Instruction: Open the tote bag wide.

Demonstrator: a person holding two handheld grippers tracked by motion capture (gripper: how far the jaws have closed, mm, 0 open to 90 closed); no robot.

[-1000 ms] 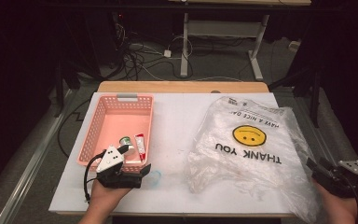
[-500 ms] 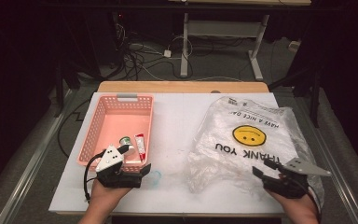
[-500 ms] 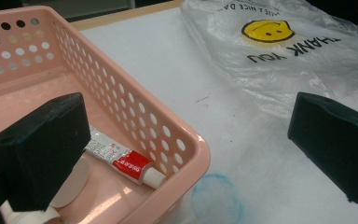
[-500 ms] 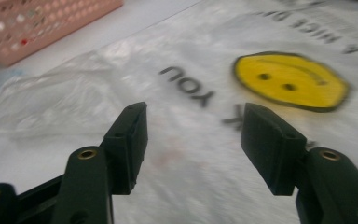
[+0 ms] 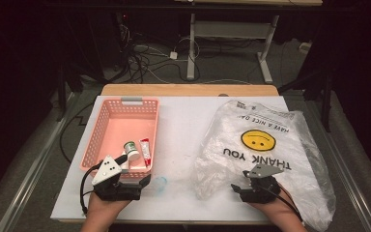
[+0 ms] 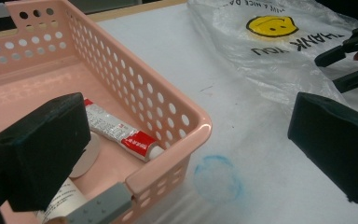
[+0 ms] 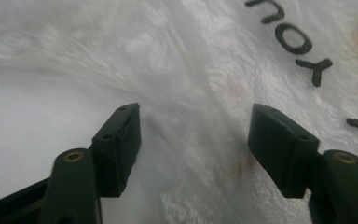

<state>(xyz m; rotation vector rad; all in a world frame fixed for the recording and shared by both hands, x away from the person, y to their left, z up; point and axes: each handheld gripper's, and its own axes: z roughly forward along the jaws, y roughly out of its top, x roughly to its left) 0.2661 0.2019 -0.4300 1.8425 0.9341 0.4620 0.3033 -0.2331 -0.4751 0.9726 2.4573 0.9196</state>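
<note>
Hovering over the near edge of the plastic bag (image 5: 265, 145) on the table (image 5: 183, 121), the right gripper (image 7: 193, 140) had its jaws just widening, gripping nothing. Left gripper (image 5: 145, 182) jaws stood spread by the basket (image 5: 101, 130) corner, empty.

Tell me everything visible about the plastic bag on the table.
The plastic bag is thin, translucent white film, crumpled and lying flat on the right half of the white table. It bears a yellow smiley face and black lettering, THANK YOU and HAVE A NICE DAY, upside down in the high view. Its right edge hangs past the table. The right hand-held gripper sits at its near edge, jaws open over the film, not pinching it.
</note>
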